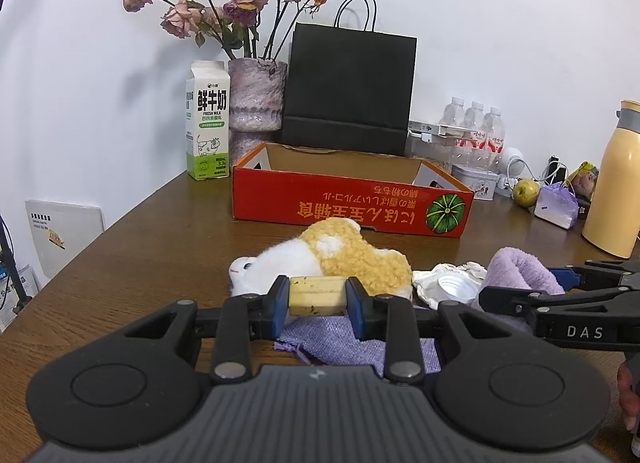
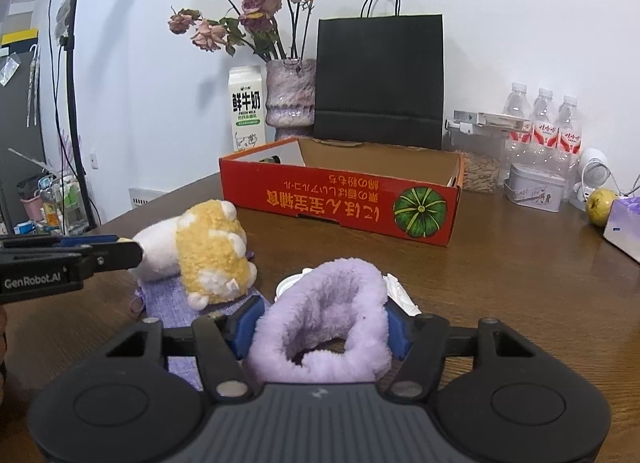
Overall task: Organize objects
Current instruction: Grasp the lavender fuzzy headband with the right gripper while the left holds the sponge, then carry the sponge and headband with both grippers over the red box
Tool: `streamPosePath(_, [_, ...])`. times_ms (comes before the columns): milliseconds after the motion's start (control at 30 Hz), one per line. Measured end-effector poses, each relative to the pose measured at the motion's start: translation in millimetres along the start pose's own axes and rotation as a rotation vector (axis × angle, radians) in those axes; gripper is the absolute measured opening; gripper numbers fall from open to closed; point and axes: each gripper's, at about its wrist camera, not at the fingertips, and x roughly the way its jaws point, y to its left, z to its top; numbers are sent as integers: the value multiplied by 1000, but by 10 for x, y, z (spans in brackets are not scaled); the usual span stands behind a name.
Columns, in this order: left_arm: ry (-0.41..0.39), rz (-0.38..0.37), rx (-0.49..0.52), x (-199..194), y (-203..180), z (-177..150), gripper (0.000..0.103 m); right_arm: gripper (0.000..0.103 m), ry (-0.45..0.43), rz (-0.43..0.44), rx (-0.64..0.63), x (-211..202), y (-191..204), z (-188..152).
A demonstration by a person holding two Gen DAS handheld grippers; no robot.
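In the left wrist view my left gripper (image 1: 317, 295) is shut on a small pale yellow block (image 1: 317, 299), held just above the table. Right behind it a white and yellow plush toy (image 1: 352, 255) lies on a purple woven pouch (image 1: 340, 339). The right wrist view shows my right gripper (image 2: 326, 327) with its blue pads pressing both sides of a fluffy purple band (image 2: 320, 303). A crumpled white item (image 1: 444, 285) lies beside the band. Further back stands an open red cardboard box (image 2: 340, 199); what I can see of its inside is bare.
Along the wall stand a milk carton (image 1: 208, 123), a vase of dried roses (image 1: 258, 95), a black paper bag (image 1: 348, 87) and water bottles (image 2: 544, 123). At the right are a tin (image 2: 536, 187), a pear (image 2: 600, 201) and a yellow flask (image 1: 616, 183).
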Motion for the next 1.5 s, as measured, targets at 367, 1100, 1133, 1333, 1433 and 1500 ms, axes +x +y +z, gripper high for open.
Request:
streamPosePath(367, [-15, -4, -11, -47, -30, 45, 31, 53, -50, -3, 31, -108, -6, 34])
streamPosePath(1100, [-88, -17, 6, -5, -155, 608, 31, 52, -147, 1, 3, -168, 75, 454])
streamPosePath(1133, [-92, -16, 7, 14, -163, 646, 31, 52, -151, 3, 1, -158, 78, 483])
streamPosePath(1333, [-124, -23, 18, 123, -228, 847, 31, 52, -182, 4, -14, -63, 103, 670])
streamPosePath(1433, [-139, -25, 17, 192, -251, 937, 31, 52, -192, 9, -16, 8, 96, 757])
streamPosePath(1500, [-144, -27, 11, 251, -256, 997, 31, 53, -197, 8, -17, 59, 85, 806])
